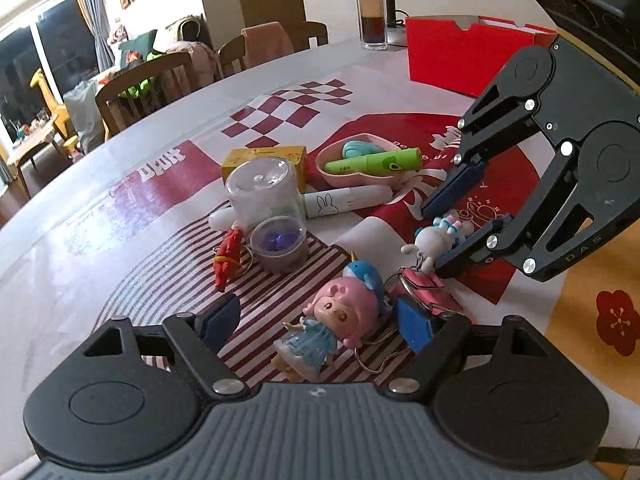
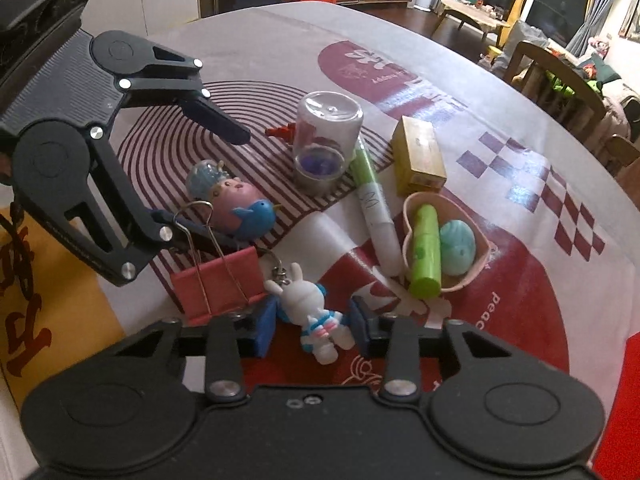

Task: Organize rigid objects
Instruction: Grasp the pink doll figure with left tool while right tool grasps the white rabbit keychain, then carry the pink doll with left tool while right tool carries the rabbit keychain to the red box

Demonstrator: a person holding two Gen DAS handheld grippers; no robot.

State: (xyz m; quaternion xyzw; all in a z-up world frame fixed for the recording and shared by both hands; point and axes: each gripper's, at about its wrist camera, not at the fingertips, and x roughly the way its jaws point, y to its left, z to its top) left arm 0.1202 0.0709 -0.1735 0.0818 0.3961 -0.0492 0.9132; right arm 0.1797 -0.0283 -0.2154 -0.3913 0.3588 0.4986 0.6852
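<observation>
Rabbit keychain, small glossy white figure with blue and pink stripes, lies on the printed tablecloth between the spread blue pads of the right gripper, jaws wide and not pinching it yet. Its metal ring sits right by a red binder clip with wire handles. The left gripper is also open, with the pink-haired doll lying between its fingers (a blue bird figure is touching her head). Further out: a clear plastic dome on a grey base with something purple inside, a yellow box, a long white and green pen lying just beside the dome, and a pink heart-shaped dish holding a lime green tube and a teal ridged lump. A red figure lies left of the dome
</observation>
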